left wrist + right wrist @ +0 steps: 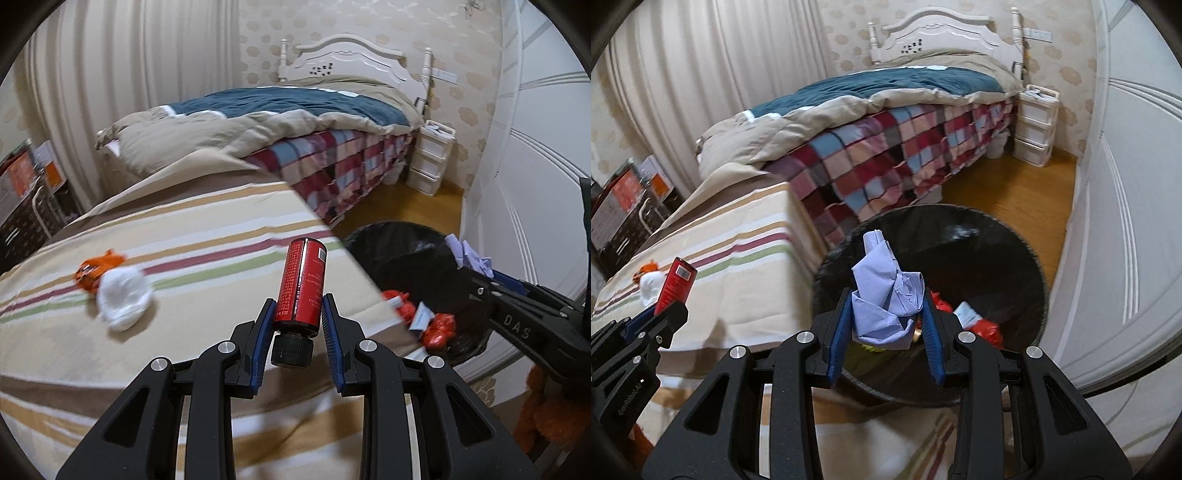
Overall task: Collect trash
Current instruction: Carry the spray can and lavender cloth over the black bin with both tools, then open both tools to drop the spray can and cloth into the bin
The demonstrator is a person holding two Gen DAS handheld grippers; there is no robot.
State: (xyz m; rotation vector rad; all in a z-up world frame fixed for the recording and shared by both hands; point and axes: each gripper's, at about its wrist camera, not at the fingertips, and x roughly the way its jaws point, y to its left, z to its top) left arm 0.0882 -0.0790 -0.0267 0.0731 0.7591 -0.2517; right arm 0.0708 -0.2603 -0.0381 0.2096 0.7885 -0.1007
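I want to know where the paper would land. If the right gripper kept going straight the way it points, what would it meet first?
Most likely the open black-lined trash bin: the right gripper, shut on the crumpled blue paper, points down into its mouth, toward red wrappers inside. Depth is unclear.

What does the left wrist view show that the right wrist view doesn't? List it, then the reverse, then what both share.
Only the left wrist view: the red bottle's black cap.

Only the right wrist view: most of the bin's inside, and the crumpled blue paper whole in the right gripper.

Both: the red bottle in the left gripper, the black bin, the striped sheet.
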